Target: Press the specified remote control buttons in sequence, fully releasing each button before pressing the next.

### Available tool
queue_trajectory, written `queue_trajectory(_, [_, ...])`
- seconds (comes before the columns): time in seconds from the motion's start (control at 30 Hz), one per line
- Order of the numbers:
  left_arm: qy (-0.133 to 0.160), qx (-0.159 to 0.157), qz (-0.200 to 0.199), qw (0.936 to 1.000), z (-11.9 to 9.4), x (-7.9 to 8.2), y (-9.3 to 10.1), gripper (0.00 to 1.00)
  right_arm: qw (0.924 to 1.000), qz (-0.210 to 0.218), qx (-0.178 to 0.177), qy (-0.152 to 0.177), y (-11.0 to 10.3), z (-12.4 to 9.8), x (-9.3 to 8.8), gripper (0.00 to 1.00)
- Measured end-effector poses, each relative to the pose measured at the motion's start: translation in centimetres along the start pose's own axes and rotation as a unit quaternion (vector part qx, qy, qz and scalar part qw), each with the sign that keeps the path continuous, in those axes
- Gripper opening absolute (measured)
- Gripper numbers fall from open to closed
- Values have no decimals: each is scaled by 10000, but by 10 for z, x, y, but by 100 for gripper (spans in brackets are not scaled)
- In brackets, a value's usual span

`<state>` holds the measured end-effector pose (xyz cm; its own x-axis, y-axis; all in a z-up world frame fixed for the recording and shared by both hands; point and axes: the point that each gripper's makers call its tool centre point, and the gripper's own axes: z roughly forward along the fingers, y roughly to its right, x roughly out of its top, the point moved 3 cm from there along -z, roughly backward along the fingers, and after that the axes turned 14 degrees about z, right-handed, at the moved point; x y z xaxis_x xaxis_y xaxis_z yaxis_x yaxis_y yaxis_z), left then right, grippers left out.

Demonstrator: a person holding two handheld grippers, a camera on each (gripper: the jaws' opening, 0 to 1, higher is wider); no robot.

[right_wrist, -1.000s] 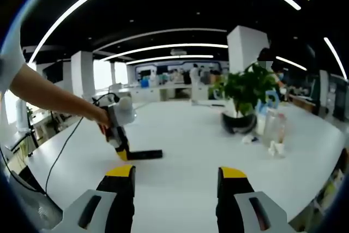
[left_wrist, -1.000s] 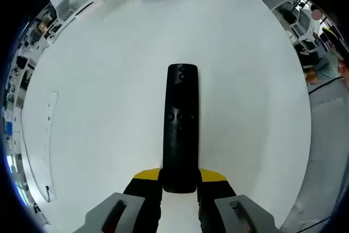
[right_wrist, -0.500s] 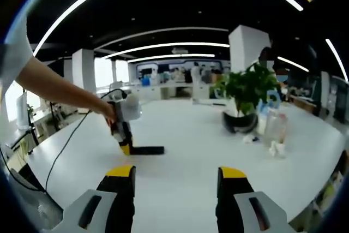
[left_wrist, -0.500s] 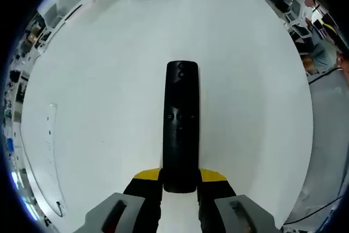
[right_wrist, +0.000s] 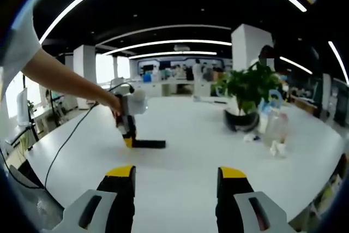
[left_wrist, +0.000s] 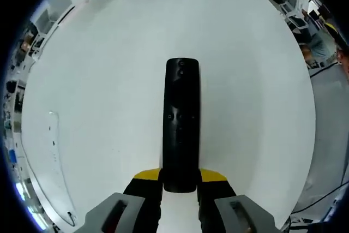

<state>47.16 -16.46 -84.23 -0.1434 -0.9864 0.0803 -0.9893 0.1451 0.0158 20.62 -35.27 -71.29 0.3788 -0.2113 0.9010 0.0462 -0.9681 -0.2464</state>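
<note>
White table (left_wrist: 98, 91); left gripper (left_wrist: 180, 181) clamps black remote (left_wrist: 181, 118), no legible labels; right gripper (right_wrist: 175, 181) open, empty

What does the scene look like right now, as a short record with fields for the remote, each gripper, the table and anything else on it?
remote: black remote control, lying flat on the table, near end between the left gripper's jaws
left gripper: left gripper, shut on the remote's near end
right gripper: right gripper, open, holding nothing, above the table and apart from the remote
table: white table
other items: potted plant and clear bottles at the far right side
</note>
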Motion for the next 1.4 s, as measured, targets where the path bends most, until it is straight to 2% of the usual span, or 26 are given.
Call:
queue_trajectory(0.27, [65, 13, 47, 10000, 0, -3, -18, 23, 9999, -48, -63, -90, 1, 3, -3, 58])
queue_trajectory(0.5, [132, 129, -7, 9998, -1, -3, -15, 24, 9999, -62, -71, -124, 0, 4, -4, 58])
queue_trajectory(0.63, [310, 337, 67, 9989, -1, -4, -12, 24, 9999, -78, -53, -105, 0, 3, -3, 59])
queue_trajectory(0.67, [347, 375, -123, 9986, -1, -4, -13, 24, 9999, -71, -53, -99, 0, 3, -3, 59])
queue_trajectory(0.83, [460, 718, -411, 9955, -3, -6, -9, 25, 10000, 27, -38, 14, 2, 0, 0, 60])
queue_trajectory(0.93, [435, 1299, -452, 9895, -7, -9, -14, 33, 9999, 103, 12, 121, 1, -1, 3, 60])
queue_trajectory(1.0, [452, 1387, -651, 9871, -6, -10, -10, 34, 9999, 97, 6, 131, 0, -1, 3, 61])
queue_trajectory(1.03, [431, 1495, -863, 9840, -7, -11, -9, 34, 9999, 100, 10, 138, 0, -1, 3, 61])
queue_trajectory(1.1, [509, 1763, -1028, 9776, -8, -12, -7, 35, 9998, 119, 38, 186, 0, -2, 5, 62])
queue_trajectory(1.2, [560, 2027, -1423, 9672, -9, -16, -8, 38, 9997, 138, 41, 188, -1, -1, 5, 65])
queue_trajectory(1.23, [592, 2163, -1664, 9602, -11, -19, -9, 39, 9997, 146, 37, 191, 0, -1, 5, 66])
queue_trajectory(1.3, [673, 2373, -1747, 9532, -12, -22, -10, 43, 9997, 147, 16, 196, 1, -2, 5, 68])
queue_trajectory(1.37, [723, 2412, -1965, 9476, -13, -23, -6, 48, 9996, 186, 39, 218, 0, -2, 5, 69])
queue_trajectory(1.4, [825, 2518, -2217, 9384, -15, -24, -5, 51, 9995, 189, 42, 248, 0, -3, 6, 69])
